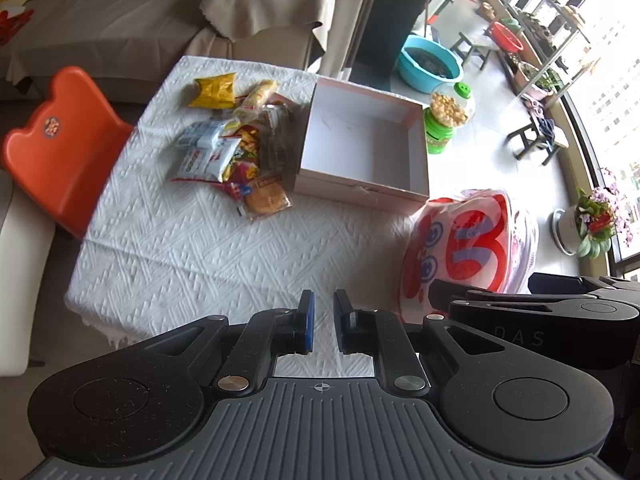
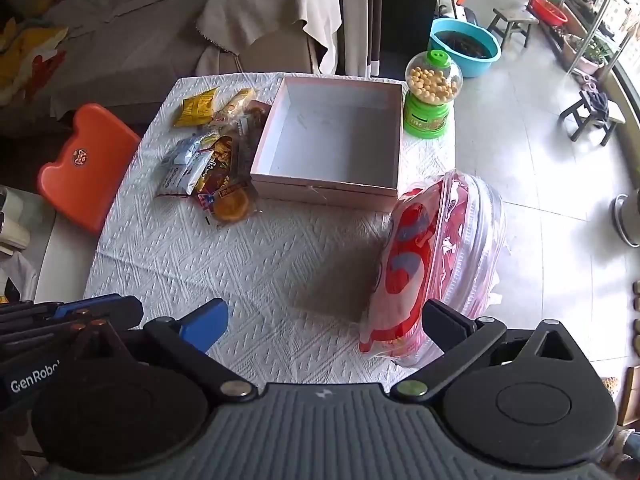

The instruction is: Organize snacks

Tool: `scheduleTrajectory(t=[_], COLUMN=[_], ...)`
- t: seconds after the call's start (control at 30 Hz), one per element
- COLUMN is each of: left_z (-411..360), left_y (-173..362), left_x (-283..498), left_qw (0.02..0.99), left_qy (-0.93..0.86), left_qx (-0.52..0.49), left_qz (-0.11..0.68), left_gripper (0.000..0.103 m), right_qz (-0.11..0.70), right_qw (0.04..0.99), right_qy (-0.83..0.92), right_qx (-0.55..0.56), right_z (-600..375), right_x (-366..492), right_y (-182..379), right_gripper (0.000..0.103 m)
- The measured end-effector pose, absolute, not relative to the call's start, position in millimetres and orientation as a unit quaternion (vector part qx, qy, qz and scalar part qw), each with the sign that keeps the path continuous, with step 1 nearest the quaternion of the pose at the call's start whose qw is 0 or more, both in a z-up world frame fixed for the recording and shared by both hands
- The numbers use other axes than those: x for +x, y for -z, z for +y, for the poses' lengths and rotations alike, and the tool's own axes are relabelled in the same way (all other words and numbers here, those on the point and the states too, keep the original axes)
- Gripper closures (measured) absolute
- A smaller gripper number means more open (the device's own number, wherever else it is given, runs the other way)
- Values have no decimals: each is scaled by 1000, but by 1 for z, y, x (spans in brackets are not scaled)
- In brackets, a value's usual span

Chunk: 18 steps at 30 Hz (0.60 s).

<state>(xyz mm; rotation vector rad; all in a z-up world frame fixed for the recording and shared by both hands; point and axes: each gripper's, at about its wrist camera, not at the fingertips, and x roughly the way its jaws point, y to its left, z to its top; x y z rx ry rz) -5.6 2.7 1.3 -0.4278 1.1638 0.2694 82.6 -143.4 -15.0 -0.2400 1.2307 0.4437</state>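
I'm looking down on a table (image 2: 240, 264) under a white quilted cloth, in a living room with a draped sofa (image 2: 160, 20) beyond its far edge and an orange chair (image 2: 86, 160) at its left side. At the far edge, toward the right corner, sits the open pink box (image 2: 396, 136), empty inside. Touching its left wall lies the pile of snack packets (image 2: 212, 152), untouched as far as I can judge, so sorting has not started. A big red-and-clear snack bag (image 2: 424, 264) stands at the right edge, just beside my right gripper (image 2: 328, 320), whose jaws are spread wide with nothing between them. My left gripper (image 1: 323, 326) hangs over the near edge, pads nearly together and gripping nothing. Next I'd carry the wide jaws to the pile, close on one packet, and drop it into the box. A green candy dispenser (image 2: 430, 96) stands at the far right corner.
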Motion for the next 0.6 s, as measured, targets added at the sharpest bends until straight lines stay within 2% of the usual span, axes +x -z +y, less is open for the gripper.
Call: scheduleTrajectory(t=[0.6], left_z=[-3], left_y=[7], left_x=[3], left_qw=[798], left_qy=[-120], left_qx=[-201], left_qz=[556], left_gripper=[89], right_qz=[580], right_qw=[780], right_qy=[-206], right_qx=[-116], right_z=[-151], right_x=[90], right_y=[22], right_gripper=[0])
